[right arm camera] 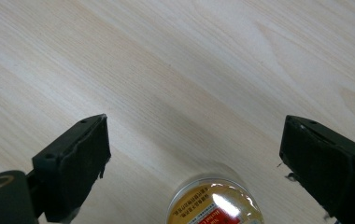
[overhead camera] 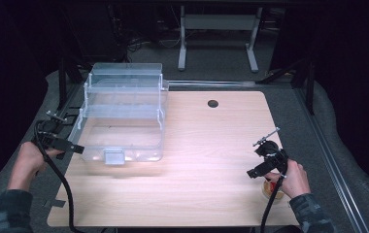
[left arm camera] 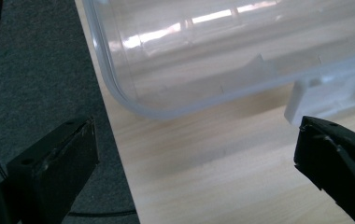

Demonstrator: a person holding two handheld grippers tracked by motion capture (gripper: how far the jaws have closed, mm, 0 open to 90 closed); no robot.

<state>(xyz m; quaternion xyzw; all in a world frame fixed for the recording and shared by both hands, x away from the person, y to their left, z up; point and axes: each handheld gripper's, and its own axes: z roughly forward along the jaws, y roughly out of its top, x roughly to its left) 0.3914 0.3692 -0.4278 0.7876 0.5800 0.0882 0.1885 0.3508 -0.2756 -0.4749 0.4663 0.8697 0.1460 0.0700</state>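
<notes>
clear plastic bin (overhead camera: 122,116) on wooden table (overhead camera: 197,194), left; small jar (right arm camera: 214,203) near right edge.

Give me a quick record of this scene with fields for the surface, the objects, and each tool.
surface: light wooden table
large object: clear plastic storage box with tiered trays, at the table's left side, white latch on its near wall
small object: small round tin with a yellow and red label, near the table's right edge
left tool: open, jaws wide, at the box's near left corner, holding nothing
right tool: open, tin between its jaws, not gripped
</notes>
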